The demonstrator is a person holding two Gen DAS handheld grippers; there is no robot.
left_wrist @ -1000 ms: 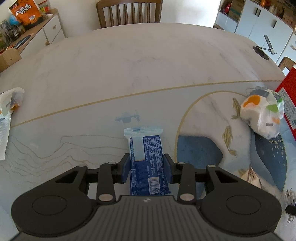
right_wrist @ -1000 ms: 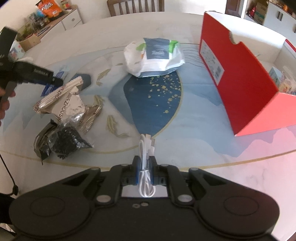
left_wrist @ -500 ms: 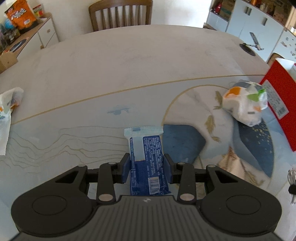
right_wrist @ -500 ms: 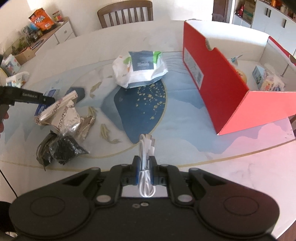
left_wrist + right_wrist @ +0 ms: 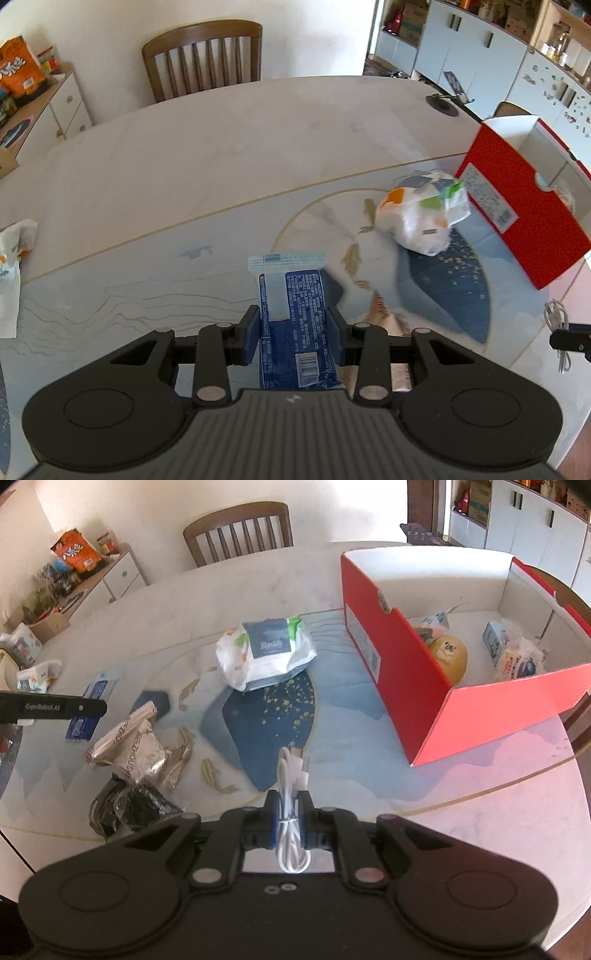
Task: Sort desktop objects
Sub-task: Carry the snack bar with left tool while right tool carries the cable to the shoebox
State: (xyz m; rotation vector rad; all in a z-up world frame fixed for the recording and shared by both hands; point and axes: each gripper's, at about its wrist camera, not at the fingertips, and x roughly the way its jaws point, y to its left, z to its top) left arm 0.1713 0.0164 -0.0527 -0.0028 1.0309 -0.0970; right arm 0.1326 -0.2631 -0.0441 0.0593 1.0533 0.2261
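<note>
My left gripper (image 5: 291,334) is shut on a blue snack packet (image 5: 291,314) and holds it above the table; the packet also shows in the right wrist view (image 5: 90,709) beside the left gripper's arm. My right gripper (image 5: 289,818) is shut on a coiled white cable (image 5: 291,786), held above the table's near edge; the cable also shows in the left wrist view (image 5: 557,317). The red box (image 5: 399,672) stands open at the right and holds several items. A white wet-wipes pack (image 5: 266,653) lies left of the box.
A crumpled silver foil bag (image 5: 136,746) and a black wrapper (image 5: 136,808) lie at the near left. A white bag (image 5: 11,254) lies at the table's left edge. A wooden chair (image 5: 236,531) stands behind the table. Cabinets line the right wall.
Both grippers have risen and swung right with their loads. The red box has come further into both views, and its inside now shows in the right wrist view.
</note>
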